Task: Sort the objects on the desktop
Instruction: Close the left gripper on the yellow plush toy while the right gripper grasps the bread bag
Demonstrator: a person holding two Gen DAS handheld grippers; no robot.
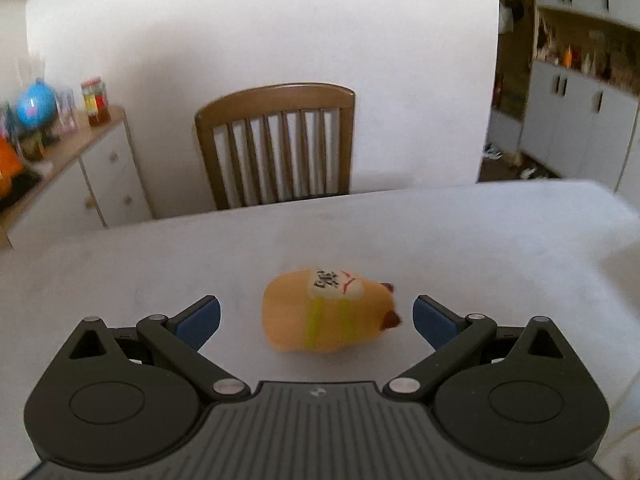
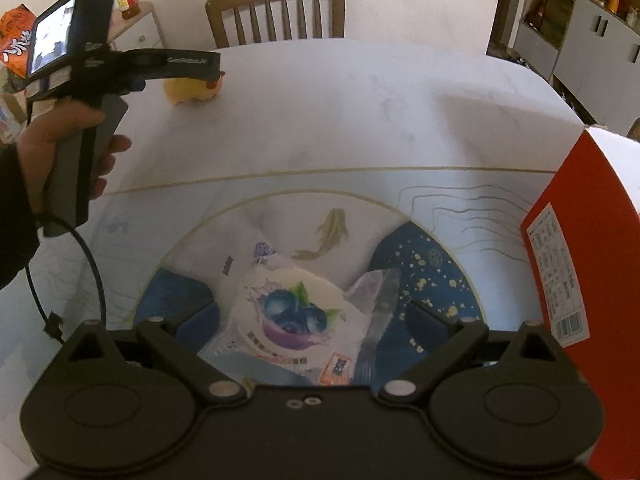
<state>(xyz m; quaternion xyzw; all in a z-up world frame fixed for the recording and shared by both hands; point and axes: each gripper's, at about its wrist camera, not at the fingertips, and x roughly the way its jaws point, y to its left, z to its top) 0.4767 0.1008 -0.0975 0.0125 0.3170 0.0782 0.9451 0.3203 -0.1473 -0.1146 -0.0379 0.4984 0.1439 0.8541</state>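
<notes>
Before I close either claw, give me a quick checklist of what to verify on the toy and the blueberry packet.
1. Left claw open wide: ok.
2. Soft orange-yellow plush toy sits between the left claw's blue pads: ok, not yet touched.
3. Toy resting on the white tabletop: ok.
4. Right claw open over the white blueberry-print snack packet: ok.
5. Packet lies on the blue and white fish-pattern mat: ok.
6. Clearance from the red cardboard box beside the right claw: cannot tell.
</notes>
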